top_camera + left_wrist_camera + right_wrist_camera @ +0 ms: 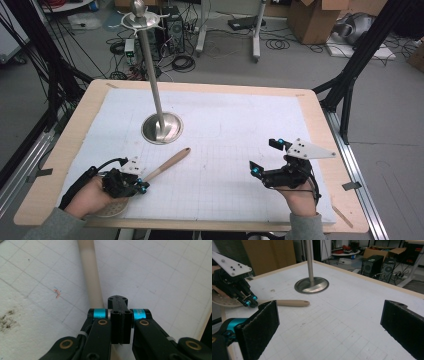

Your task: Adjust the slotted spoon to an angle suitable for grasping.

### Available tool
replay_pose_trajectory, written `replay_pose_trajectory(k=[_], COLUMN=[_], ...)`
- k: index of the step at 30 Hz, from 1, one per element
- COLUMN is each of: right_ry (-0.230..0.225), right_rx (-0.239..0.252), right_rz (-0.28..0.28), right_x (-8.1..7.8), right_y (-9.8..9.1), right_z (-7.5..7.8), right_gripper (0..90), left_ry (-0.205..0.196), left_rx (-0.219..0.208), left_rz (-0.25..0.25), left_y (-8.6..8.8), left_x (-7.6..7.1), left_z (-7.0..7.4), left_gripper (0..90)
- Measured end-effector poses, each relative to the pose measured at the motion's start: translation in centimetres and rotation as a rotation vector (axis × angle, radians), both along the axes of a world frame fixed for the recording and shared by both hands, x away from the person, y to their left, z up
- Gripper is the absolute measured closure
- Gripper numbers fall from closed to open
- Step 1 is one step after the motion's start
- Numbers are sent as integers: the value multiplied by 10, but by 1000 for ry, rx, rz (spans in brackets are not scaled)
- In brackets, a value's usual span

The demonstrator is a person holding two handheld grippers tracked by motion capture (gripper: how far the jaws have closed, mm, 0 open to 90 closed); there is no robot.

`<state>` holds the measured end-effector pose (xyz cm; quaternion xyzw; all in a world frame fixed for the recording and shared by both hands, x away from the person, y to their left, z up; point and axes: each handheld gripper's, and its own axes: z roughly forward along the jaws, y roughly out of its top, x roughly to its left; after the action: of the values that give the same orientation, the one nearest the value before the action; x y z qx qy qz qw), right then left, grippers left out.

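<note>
I see wooden spoon handle [167, 164], pale, matt, smooth. Stand base [161, 127] and pole [150, 70]: brushed metal, glossy sheen. Table cover [225, 145]: white, rough, foam-like, gridded, stained. Table rim [80, 120]: light wood. My right gripper [329, 322] pads: black, coarse, matt.

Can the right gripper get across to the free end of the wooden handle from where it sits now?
Probably yes. The right gripper is open, and bare mat lies between it and the wooden handle. The left gripper is shut at the handle's other end, and the metal stand sits farther back.
</note>
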<state>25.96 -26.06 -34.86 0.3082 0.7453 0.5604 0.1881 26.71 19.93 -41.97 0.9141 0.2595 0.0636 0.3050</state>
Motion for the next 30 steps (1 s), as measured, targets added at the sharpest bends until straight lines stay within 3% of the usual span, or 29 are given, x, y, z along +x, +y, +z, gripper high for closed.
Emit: replay_pose_trajectory(k=[2,8,14,17,23,30], right_ry=[-11,-7,-4,-6,-12,-13], right_rx=[-1,5,9,15,26,23], right_rz=[1,-3,0,-1,-3,2], right_x=[1,1,1,1,-1,-1], right_y=[0,-1,-1,-3,-5,-5], right_z=[0,0,0,1,3,2], right_gripper=[9,9,9,9,9,9], left_ry=[-11,-24,-55,-52,-64,-46], left_rx=[-36,-74,-80,-72,-70,-55], left_rz=[-13,24,94,118,162,106], left_y=[-2,-10,-21,-26,-24,-24], left_x=[0,8,28,39,55,56], left_z=[1,7,12,11,8,2], left_gripper=[895,895,895,895,895,894])
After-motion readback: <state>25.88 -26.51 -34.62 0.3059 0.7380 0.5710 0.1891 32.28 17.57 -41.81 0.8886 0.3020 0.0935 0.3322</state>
